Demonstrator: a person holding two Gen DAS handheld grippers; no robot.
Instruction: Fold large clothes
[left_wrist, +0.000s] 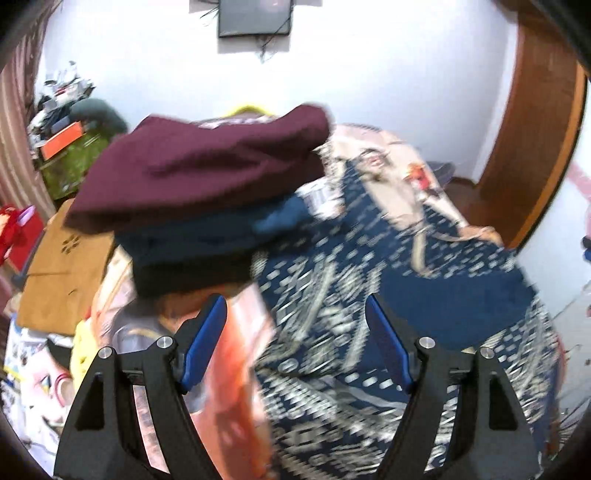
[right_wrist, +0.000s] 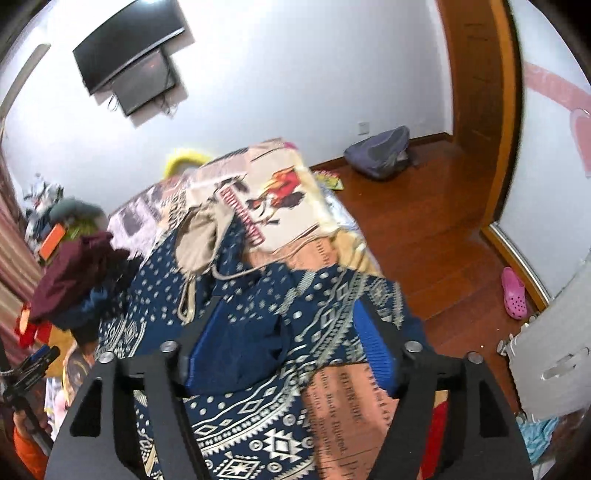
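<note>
A large navy garment with a white tribal print (left_wrist: 332, 295) lies spread on the bed, also seen in the right wrist view (right_wrist: 258, 406). My left gripper (left_wrist: 295, 347) is open and empty just above it. My right gripper (right_wrist: 291, 350) is open, with a raised fold of the navy garment between its blue pads (right_wrist: 373, 350), not clamped. A stack of folded clothes, maroon on top (left_wrist: 207, 166), stands to the left on the bed; it also shows in the right wrist view (right_wrist: 74, 280).
A printed bedspread with a rooster picture (right_wrist: 280, 192) covers the bed. A wooden floor (right_wrist: 424, 221) lies to the right with a grey bag (right_wrist: 380, 151) and a pink clog (right_wrist: 513, 291). A brown cardboard box (left_wrist: 62, 266) and clutter sit left of the bed.
</note>
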